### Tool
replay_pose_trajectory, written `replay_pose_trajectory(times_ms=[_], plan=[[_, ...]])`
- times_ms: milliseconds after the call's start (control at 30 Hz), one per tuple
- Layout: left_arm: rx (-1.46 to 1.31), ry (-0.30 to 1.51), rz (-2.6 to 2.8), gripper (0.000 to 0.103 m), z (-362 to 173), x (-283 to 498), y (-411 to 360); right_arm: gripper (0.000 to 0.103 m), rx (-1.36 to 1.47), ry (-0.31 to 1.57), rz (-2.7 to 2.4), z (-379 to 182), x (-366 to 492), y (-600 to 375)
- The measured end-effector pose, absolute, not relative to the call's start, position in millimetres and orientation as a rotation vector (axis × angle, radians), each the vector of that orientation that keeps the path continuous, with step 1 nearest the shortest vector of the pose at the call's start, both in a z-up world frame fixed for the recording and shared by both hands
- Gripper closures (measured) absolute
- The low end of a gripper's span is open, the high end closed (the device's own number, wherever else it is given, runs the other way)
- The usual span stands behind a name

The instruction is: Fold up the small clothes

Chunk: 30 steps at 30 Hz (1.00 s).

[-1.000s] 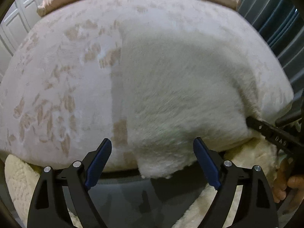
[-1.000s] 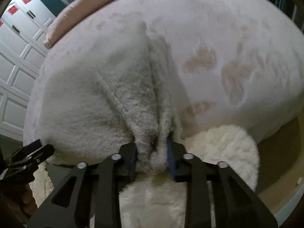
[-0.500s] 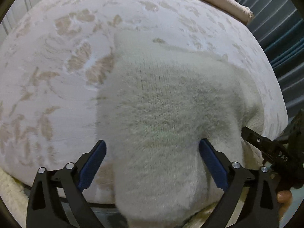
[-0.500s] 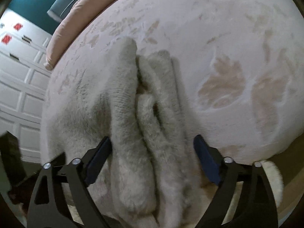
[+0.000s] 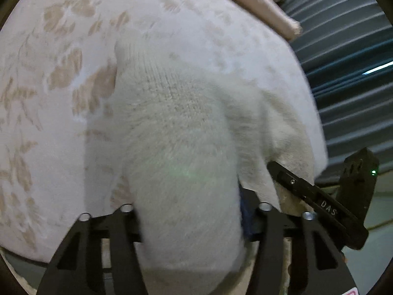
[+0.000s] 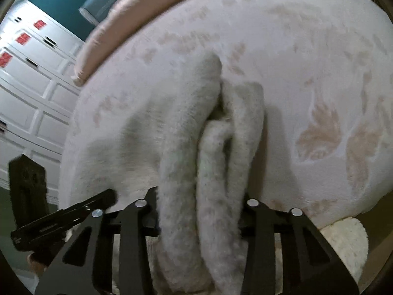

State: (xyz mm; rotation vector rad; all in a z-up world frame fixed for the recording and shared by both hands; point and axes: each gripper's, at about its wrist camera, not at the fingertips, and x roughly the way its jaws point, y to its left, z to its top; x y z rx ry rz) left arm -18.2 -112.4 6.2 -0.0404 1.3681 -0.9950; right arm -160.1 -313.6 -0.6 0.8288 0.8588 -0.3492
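Claw pads [image 5: 246, 217] behind fuzzy sweater [image 5: 181, 152]

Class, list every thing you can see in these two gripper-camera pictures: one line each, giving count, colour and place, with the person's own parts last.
fuzzy knit garment: one, off-white, bunched in folds on the bed, its near edge between both grippers' fingers.
bedspread: one, pale pink with tan leaf pattern, under the garment.
bolster: one, peach, along the bed's far edge.
fluffy rug: one, cream, below the bed's near edge.
cabinet doors: several, white panelled with red labels, far left in the right wrist view.
curtain: one, dark teal, pleated, right of the bed.
left gripper: one, black, shut on the garment.
right gripper: one, black, shut on the garment's folds.
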Motion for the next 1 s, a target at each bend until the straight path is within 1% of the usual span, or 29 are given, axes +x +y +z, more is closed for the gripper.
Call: replay_pose_trajectory(times_ms=[33,133,300,367,433,500,533,567,600,633,667,700,733,800,833,967,1000], plan=[[-0.051,1.352,-1.016,0.058,16,-16,-109,0.067,0.811,0.834,-0.338,13,-158,-309],[-0.05,1.252,-1.068,0.058,61,-7,-95,0.067,0.735,0.759,-0.309,61,-147,-288],[-0.057,1.019,-1.121,0.058,150,27,-54,0.067,0.68,0.591,-0.202,133,-110,-266],[-0.051,0.934,-1.109,0.057,179,47,-37,0.066,0.67,0.546,-0.155,150,-83,-261],[-0.044,0.896,-1.086,0.054,187,68,-32,0.063,0.655,0.534,-0.131,152,-54,-258],[-0.017,0.896,-1.01,0.044,176,97,-27,0.047,0.657,0.57,-0.137,133,-15,-260],[0.004,0.903,-0.955,0.034,164,110,-23,0.044,0.656,0.594,-0.153,122,-6,-261],[0.058,0.924,-0.86,0.031,142,126,-21,0.044,0.65,0.642,-0.173,104,9,-262],[0.095,0.935,-0.786,0.032,126,134,-19,0.046,0.637,0.735,-0.238,76,24,-263],[0.136,0.946,-0.721,0.033,108,141,-18,0.051,0.618,0.822,-0.311,55,32,-263],[0.159,0.962,-0.68,0.034,96,146,-10,0.057,0.618,0.875,-0.341,38,32,-261],[0.152,0.988,-0.645,0.034,81,147,4,0.057,0.64,0.877,-0.327,31,29,-258],[0.13,1.006,-0.644,0.034,74,148,12,0.057,0.658,0.859,-0.308,28,22,-255],[0.087,1.036,-0.648,0.034,64,145,22,0.059,0.6,0.842,-0.314,34,15,-246],[0.081,1.038,-0.649,0.034,64,143,21,0.063,0.571,0.836,-0.317,39,14,-242],[0.094,1.0,-0.677,0.033,71,148,9,0.071,0.57,0.802,-0.24,54,35,-234],[0.115,1.001,-0.673,0.033,70,149,3,0.075,0.544,0.805,-0.237,54,45,-229]])
